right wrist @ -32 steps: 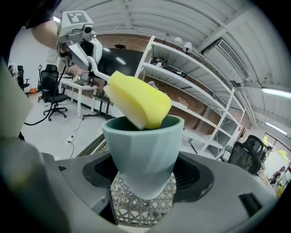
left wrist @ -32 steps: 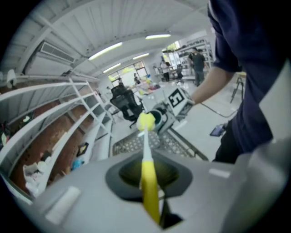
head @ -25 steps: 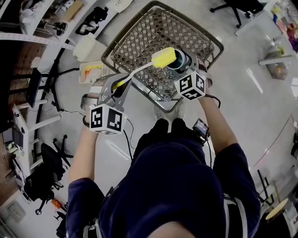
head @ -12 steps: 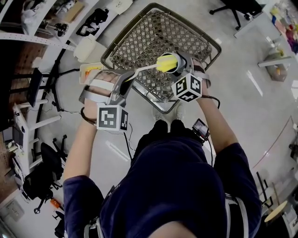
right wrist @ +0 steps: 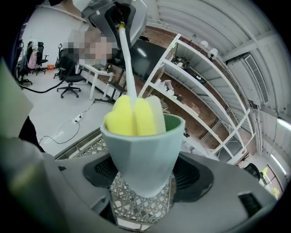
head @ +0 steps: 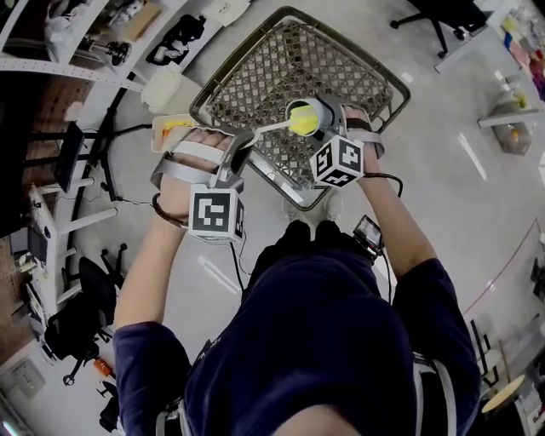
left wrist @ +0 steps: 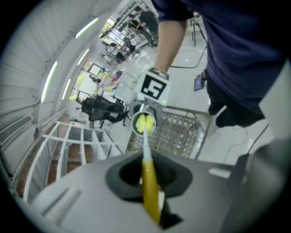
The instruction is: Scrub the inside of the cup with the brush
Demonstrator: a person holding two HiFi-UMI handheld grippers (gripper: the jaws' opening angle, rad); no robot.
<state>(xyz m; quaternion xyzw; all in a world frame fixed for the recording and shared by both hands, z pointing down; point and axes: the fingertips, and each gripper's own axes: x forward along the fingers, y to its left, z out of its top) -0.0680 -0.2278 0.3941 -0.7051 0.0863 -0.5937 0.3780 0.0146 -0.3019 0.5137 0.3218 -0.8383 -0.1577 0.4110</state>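
A pale green cup (right wrist: 143, 152) with a green inside is held by my right gripper (right wrist: 142, 191), which is shut on its lower body. In the head view the cup (head: 313, 107) is tilted with its mouth toward my left gripper (head: 240, 153). The left gripper (left wrist: 152, 207) is shut on the yellow handle of a brush (left wrist: 148, 175). Its thin white neck reaches across, and the yellow sponge head (right wrist: 132, 117) sits inside the cup's mouth (head: 301, 119), partly sticking out above the rim (left wrist: 143, 123).
Both grippers are held over a metal wire-mesh basket (head: 255, 81) on the pale floor. White shelving (head: 51, 64) stands at the left, office chairs (head: 430, 19) further off. A small tray with an orange thing (head: 169, 126) lies left of the basket.
The left gripper has moved up and right, pushing the sponge head from above the cup's rim down into its mouth. The right gripper with the cup has shifted slightly left.
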